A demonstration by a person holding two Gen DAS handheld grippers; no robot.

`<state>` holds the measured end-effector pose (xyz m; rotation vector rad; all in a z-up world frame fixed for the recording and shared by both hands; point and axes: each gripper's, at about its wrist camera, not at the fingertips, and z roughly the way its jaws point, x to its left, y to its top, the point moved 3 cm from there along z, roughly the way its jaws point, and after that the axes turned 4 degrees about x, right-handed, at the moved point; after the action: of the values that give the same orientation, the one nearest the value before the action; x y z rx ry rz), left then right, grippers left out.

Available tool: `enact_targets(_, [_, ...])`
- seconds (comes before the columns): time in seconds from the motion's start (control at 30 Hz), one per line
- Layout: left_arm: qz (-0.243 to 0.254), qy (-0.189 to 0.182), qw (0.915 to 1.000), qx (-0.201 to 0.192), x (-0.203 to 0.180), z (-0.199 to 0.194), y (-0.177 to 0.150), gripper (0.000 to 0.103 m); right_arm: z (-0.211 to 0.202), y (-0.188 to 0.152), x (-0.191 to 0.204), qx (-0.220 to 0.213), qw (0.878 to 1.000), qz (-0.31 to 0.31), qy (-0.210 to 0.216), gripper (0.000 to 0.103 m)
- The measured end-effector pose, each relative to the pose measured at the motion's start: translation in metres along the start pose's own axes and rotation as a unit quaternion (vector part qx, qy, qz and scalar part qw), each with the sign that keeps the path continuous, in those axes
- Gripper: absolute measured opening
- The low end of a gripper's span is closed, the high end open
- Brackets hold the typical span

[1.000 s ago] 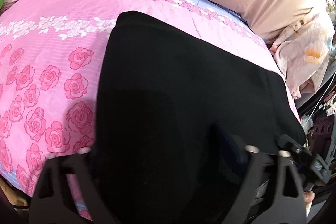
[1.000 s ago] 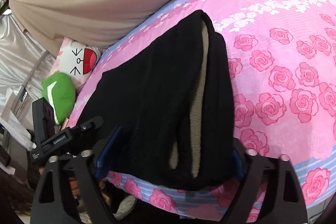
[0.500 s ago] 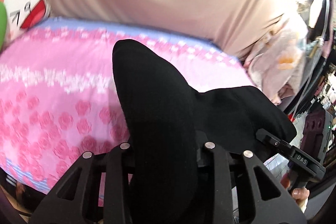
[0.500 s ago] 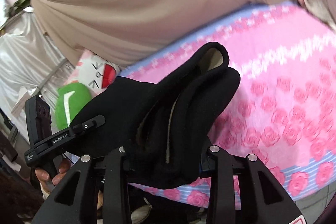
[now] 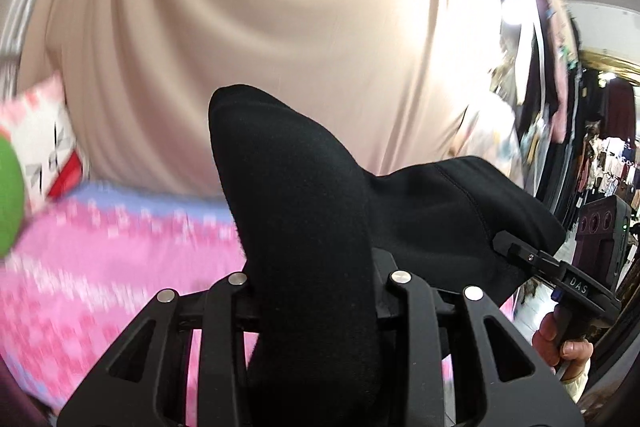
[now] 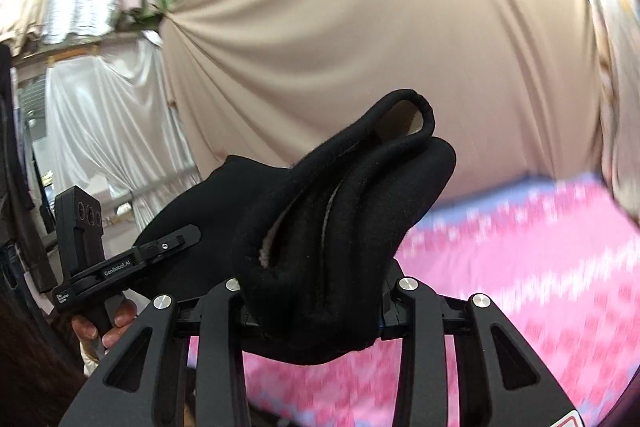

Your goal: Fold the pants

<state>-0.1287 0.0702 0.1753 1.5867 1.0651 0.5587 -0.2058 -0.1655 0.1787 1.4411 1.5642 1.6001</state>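
Note:
The black pants [image 5: 304, 227] hang lifted above the pink rose bedspread [image 5: 112, 267]. My left gripper [image 5: 316, 291] is shut on one bunched end of them. My right gripper [image 6: 316, 291] is shut on the other end [image 6: 328, 219], where a pale fleecy lining shows in the folds. The cloth stretches between the two grippers. The right gripper also shows at the right edge of the left wrist view [image 5: 560, 275], and the left gripper at the left of the right wrist view [image 6: 132, 263]. The fingertips are hidden in the cloth.
A beige curtain [image 5: 260, 27] hangs behind the bed. A cartoon pillow [image 5: 44, 143] and a green plush [image 5: 8, 199] lie at the bed's left end. White drapes [image 6: 104, 119] and hanging clothes [image 5: 608, 163] stand beyond the bed's ends.
Both grippers closed on the pants' ends and lifted them off the bedspread. Both views have tilted up towards the curtain.

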Motion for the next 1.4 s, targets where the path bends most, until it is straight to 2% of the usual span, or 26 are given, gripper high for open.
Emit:
enact_targets(0.17, [0.042, -0.002, 0.9949, -0.092, -0.016, -0.032, 0.050, 0.031, -0.019, 0.055, 0.029, -0.073, 0.995, -0.057, 0.019, 0.034])
enact_targets(0.23, [0.058, 0.000, 0.9891, -0.135, -0.022, -0.044, 0.072, 0.032, -0.026, 0.078, 0.042, -0.107, 0.990, -0.084, 0.023, 0.035])
enact_targets(0.33, [0.073, 0.004, 0.9809, -0.180, -0.027, -0.054, 0.095, 0.033, -0.029, 0.106, 0.052, -0.146, 0.983, -0.109, 0.030, 0.035])
enact_targets(0.47, [0.090, 0.017, 0.9720, -0.216, -0.029, -0.048, 0.122, 0.036, -0.020, 0.139, 0.056, -0.181, 0.974, -0.134, 0.035, 0.035])
enact_targets(0.57, [0.104, 0.037, 0.9657, -0.235, -0.025, -0.028, 0.145, 0.039, -0.005, 0.157, 0.050, -0.196, 0.970, -0.137, 0.038, 0.036])
enact_targets(0.67, [0.107, 0.055, 0.9638, -0.238, -0.016, 0.001, 0.161, 0.040, 0.025, 0.174, 0.032, -0.202, 0.969, -0.140, 0.029, 0.036])
enact_targets(0.77, [0.105, 0.077, 0.9678, -0.216, 0.000, 0.054, 0.171, 0.040, 0.066, 0.189, 0.007, -0.189, 0.974, -0.123, 0.021, 0.036])
enact_targets(0.87, [0.084, 0.087, 0.9763, -0.179, 0.026, 0.118, 0.167, 0.040, 0.122, 0.189, -0.037, -0.158, 0.983, -0.088, 0.015, 0.036])
enact_targets(0.97, [0.067, 0.103, 0.9837, -0.132, 0.058, 0.194, 0.149, 0.040, 0.186, 0.175, -0.090, -0.113, 0.993, -0.043, 0.007, 0.036])
enact_targets(1.03, [0.051, 0.108, 0.9892, -0.086, 0.083, 0.249, 0.131, 0.039, 0.231, 0.155, -0.128, -0.082, 0.996, -0.017, -0.005, 0.036])
enact_targets(1.1, [0.049, 0.124, 0.9903, -0.041, 0.104, 0.304, 0.107, 0.039, 0.275, 0.131, -0.162, -0.050, 0.999, 0.002, -0.021, 0.036])
enact_targets(1.17, [0.050, 0.142, 0.9886, 0.005, 0.124, 0.354, 0.076, 0.039, 0.325, 0.092, -0.207, 0.003, 0.998, 0.043, -0.041, 0.036])
enact_targets(1.27, [0.022, 0.149, 0.9818, 0.117, 0.160, 0.430, 0.004, 0.039, 0.382, 0.022, -0.260, 0.087, 0.989, 0.088, -0.082, 0.036])
enact_targets(1.33, [-0.011, 0.151, 0.9665, 0.207, 0.183, 0.469, -0.053, 0.039, 0.418, -0.038, -0.297, 0.181, 0.968, 0.136, -0.112, 0.038])
enact_targets(1.37, [-0.027, 0.168, 0.9533, 0.249, 0.194, 0.481, -0.080, 0.049, 0.428, -0.061, -0.310, 0.221, 0.953, 0.157, -0.132, 0.053])
enact_targets(1.4, [-0.041, 0.176, 0.9524, 0.245, 0.201, 0.478, -0.093, 0.062, 0.426, -0.075, -0.321, 0.235, 0.943, 0.197, -0.131, 0.055])
